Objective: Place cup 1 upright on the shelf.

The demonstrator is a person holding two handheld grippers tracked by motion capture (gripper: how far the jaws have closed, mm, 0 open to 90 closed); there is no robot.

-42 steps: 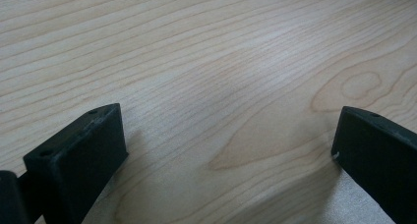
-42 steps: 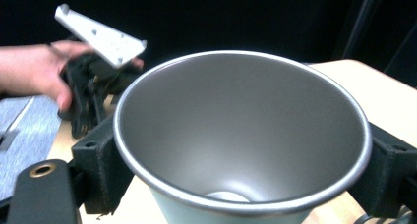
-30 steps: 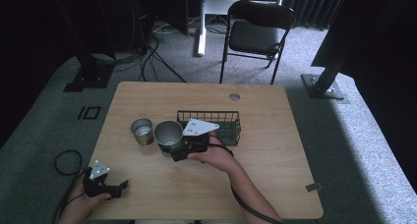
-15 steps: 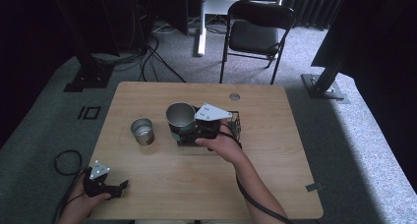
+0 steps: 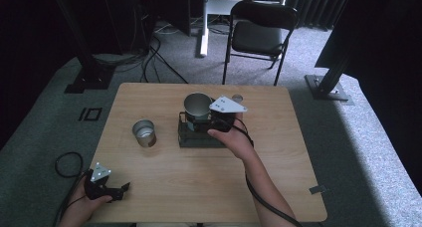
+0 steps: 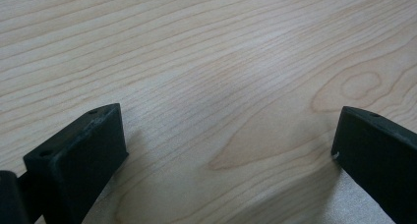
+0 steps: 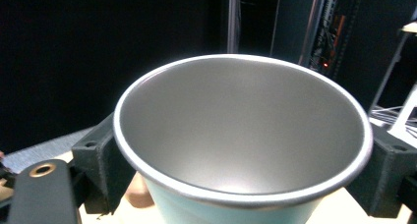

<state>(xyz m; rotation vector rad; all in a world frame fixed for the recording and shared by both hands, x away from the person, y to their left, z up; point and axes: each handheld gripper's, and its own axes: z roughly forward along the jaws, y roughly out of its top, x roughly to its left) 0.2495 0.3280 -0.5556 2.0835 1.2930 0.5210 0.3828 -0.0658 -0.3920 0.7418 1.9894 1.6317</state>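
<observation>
Two cups [image 5: 198, 105] [image 5: 144, 133], seemingly one wire basket [image 5: 191, 136].

A light wooden table [image 5: 199, 187] with rounded corners stands on grey carpet. A black wire basket [image 5: 199, 136] sits on it near the centre. A small metal cup [image 5: 144, 133] stands upright at the basket's nine o'clock — apart from it. At the table's seven o'clock corner the left gripper [image 5: 122, 189] rests — jaws wide over bare wood grain.
</observation>
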